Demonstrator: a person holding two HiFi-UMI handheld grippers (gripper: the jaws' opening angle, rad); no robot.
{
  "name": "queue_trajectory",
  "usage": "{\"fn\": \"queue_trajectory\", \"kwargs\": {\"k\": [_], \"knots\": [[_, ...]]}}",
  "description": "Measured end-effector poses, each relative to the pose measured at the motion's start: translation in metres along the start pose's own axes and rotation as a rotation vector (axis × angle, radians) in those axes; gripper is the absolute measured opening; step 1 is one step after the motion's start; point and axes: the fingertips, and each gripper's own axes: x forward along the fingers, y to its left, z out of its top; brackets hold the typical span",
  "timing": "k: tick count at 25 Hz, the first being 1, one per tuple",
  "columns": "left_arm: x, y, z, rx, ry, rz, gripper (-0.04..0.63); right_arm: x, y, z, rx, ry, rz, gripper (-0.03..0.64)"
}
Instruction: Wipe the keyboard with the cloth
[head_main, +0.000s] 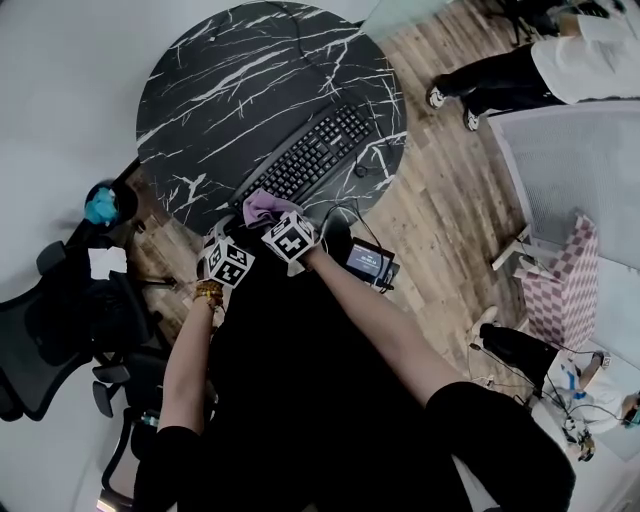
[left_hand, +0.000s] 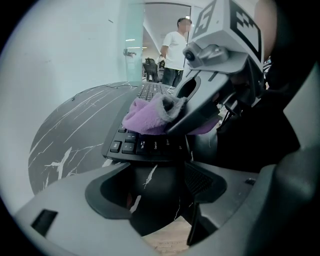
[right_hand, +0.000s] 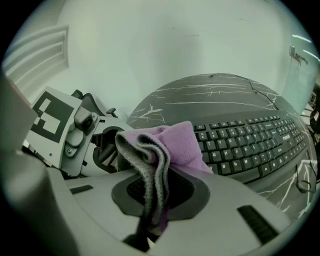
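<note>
Right fingers (right_hand: 189, 192) pinching cloth (right_hand: 176, 145), left fingers (left_hand: 201, 182) apart

You're in an office: swivel chairs (head_main: 45, 340) beside your round marble worktop (head_main: 220, 90), a keyboard (head_main: 312, 155) on it, wood floor (head_main: 440, 200), a glass door (left_hand: 131, 50)

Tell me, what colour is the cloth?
Purple, with a grey edge; the right gripper view shows the cloth best.

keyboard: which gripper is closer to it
Right. The right gripper holds the purple cloth at the near end of the keyboard; the left gripper hangs open just short of it.
</note>
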Motion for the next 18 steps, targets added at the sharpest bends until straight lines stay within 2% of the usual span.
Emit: {"fn": "queue_trajectory", "kwargs": {"k": [2,5,7,9,12,15,18], "knots": [[0.001,0.000,-0.001,0.008,-0.003,-0.008,0.319,0.000,0.004,0.000,0.054,-0.019,0.077,0.057],[-0.004,-0.001,0.001,0.056,-0.007,-0.041,0.319,-0.012,0.014,0.014,0.123,-0.079,0.258,0.057],[-0.018,0.005,0.009,0.071,-0.054,-0.041,0.319,-0.029,0.010,0.036,0.111,-0.156,0.280,0.057],[-0.036,0.021,0.025,0.062,-0.131,-0.002,0.318,-0.050,-0.006,0.065,0.082,-0.252,0.238,0.058],[-0.067,0.061,0.066,0.013,-0.264,0.112,0.318,-0.089,-0.034,0.115,0.021,-0.406,0.148,0.058],[-0.106,0.097,0.131,-0.026,-0.446,0.230,0.318,-0.136,-0.064,0.167,-0.044,-0.555,0.051,0.058],[-0.152,0.119,0.205,-0.031,-0.641,0.319,0.318,-0.191,-0.082,0.215,-0.118,-0.698,-0.053,0.058]]}}
